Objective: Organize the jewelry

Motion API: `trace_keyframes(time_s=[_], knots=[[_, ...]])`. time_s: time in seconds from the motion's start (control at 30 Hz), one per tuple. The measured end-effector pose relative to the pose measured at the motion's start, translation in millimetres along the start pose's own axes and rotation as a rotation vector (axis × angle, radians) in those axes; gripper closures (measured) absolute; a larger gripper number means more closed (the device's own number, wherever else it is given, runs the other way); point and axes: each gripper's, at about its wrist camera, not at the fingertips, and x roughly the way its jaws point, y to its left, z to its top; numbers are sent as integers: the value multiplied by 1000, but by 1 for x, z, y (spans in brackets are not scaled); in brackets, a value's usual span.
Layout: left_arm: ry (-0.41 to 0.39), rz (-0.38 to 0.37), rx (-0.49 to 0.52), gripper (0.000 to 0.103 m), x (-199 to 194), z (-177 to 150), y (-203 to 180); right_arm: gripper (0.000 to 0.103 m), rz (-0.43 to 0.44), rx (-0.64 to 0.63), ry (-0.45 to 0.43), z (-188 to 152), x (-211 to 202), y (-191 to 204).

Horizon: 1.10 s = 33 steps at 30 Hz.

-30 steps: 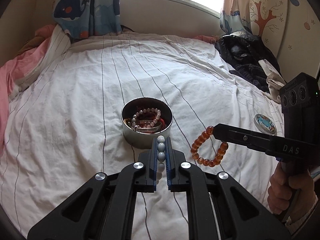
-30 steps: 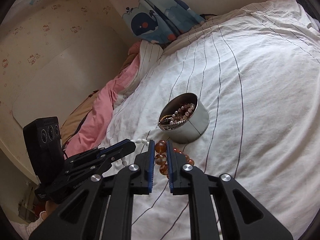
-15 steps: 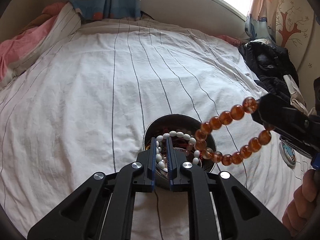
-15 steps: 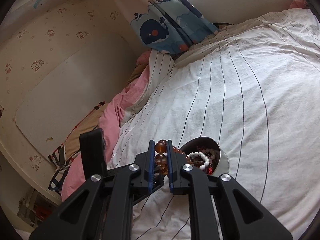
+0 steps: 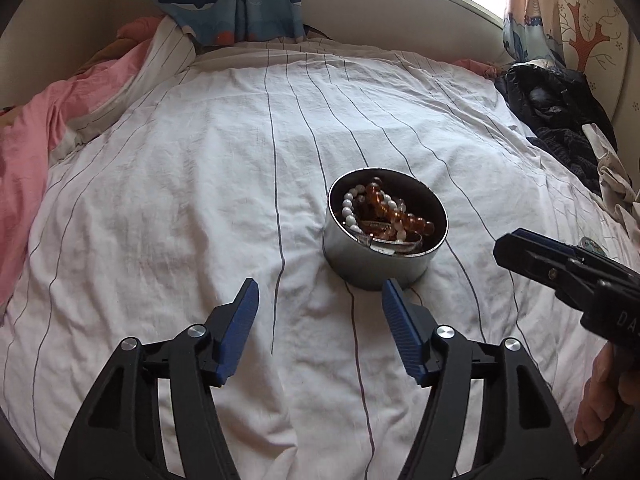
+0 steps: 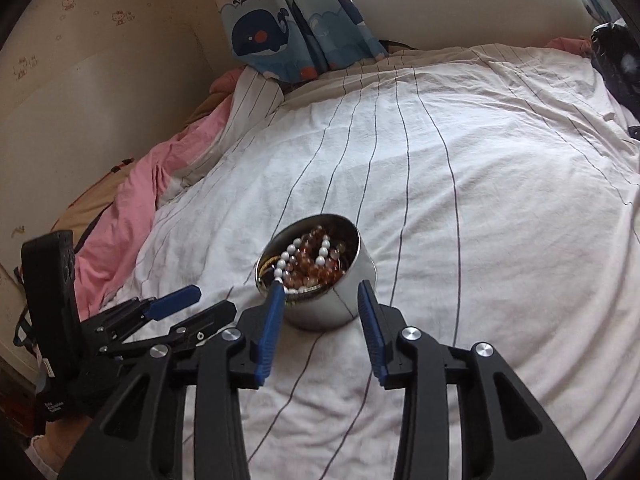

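With both bracelets dropped in, the tin (image 5: 384,236) was seen just above the left claw (image 5: 318,308) and right claw (image 6: 320,308), whose jaws had just been opened and were empty.

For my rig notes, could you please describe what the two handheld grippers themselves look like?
Both are matte black frames with triangular cutouts and silver screw heads. The left gripper and right gripper carry ribbed blue pads on their fingers. The right gripper's body shows white lettering; a black camera block tops the left.
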Motion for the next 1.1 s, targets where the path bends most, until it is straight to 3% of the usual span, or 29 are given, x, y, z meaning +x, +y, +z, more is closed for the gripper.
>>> trace_keyframes(time_s=[0.1, 0.27, 0.4, 0.73, 1.1], knots=[[16, 26, 2, 37, -8, -16, 0, 49, -72, -23, 23, -29, -9, 7], [27, 105, 30, 24, -15, -40, 0, 47, -203, -61, 61, -64, -8, 11], [37, 129, 32, 17, -11, -51, 2, 39, -267, -41, 70, -74, -4, 3], [55, 117, 24, 8, 0, -56, 4, 27, -339, -63, 92, -80, 7, 6], [66, 131, 32, 8, 6, -56, 3, 20, -358, -64, 109, -81, 12, 6]])
